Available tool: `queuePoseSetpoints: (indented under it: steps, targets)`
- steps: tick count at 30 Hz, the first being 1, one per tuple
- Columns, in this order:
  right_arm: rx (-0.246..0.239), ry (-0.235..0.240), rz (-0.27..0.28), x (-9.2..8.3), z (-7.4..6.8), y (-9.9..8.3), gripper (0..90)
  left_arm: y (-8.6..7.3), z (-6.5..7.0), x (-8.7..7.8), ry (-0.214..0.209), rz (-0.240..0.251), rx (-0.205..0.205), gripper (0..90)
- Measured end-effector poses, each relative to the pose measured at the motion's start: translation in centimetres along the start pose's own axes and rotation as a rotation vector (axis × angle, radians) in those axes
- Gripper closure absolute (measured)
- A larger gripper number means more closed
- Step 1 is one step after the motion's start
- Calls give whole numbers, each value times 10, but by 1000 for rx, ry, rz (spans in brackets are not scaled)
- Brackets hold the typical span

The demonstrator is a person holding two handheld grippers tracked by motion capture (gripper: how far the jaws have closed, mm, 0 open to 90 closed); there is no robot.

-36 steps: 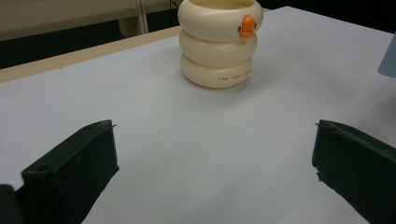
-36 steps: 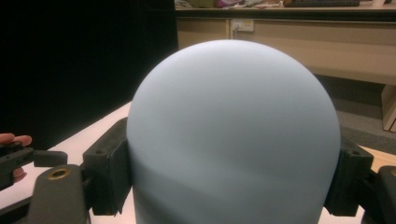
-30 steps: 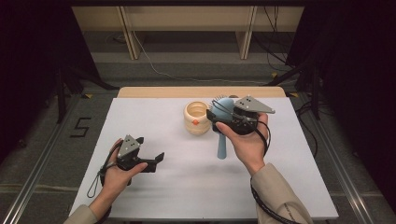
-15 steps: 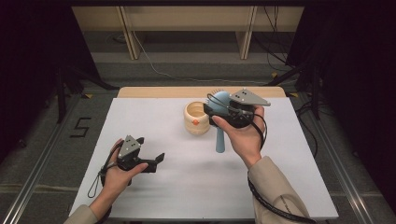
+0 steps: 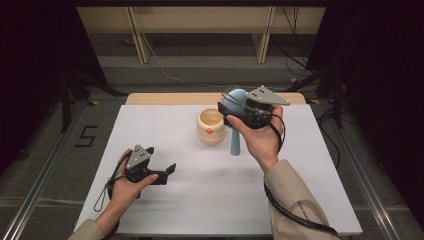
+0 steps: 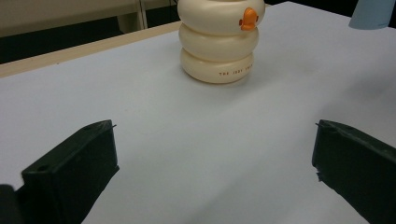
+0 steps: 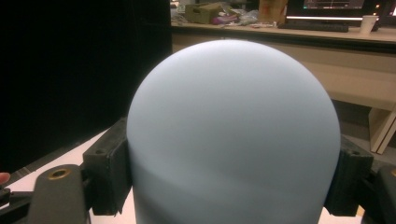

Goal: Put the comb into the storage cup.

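My right gripper (image 5: 235, 107) is shut on the rounded head of a pale blue brush (image 5: 235, 100), held up over the far middle of the white table (image 5: 150, 125). Thin bristles stick out at the head's top left, and the handle (image 5: 235, 142) hangs down toward the table. In the right gripper view the blue brush head (image 7: 233, 130) sits between both pads (image 7: 105, 172) of my right gripper (image 7: 233, 186). Just left of the brush stands a cream ringed cup (image 5: 210, 126) with an orange beak (image 6: 249, 17). My left gripper (image 5: 167, 171) rests open near the front left, facing the cup (image 6: 219, 42).
A wooden strip (image 5: 165, 98) runs along the table's far edge, with shelf legs and cables on the floor beyond. The blue handle's tip (image 6: 371, 11) is seen from the left gripper (image 6: 212, 177), right of the cup.
My right hand has lifted the brush a little higher and farther from me, beside the cup. The left hand and gripper have stayed put.
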State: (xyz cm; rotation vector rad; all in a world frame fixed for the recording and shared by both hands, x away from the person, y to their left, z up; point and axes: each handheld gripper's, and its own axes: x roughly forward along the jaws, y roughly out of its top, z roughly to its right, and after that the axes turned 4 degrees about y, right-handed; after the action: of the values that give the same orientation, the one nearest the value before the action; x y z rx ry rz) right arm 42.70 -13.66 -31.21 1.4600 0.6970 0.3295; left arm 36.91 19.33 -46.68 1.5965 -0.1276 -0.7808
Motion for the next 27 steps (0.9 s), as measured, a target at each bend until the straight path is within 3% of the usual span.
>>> queuePoseSetpoints:
  steps: [27]
  targets:
    - [1,5,19,24,0,18,211,0,-1,0,5,2,-4,0]
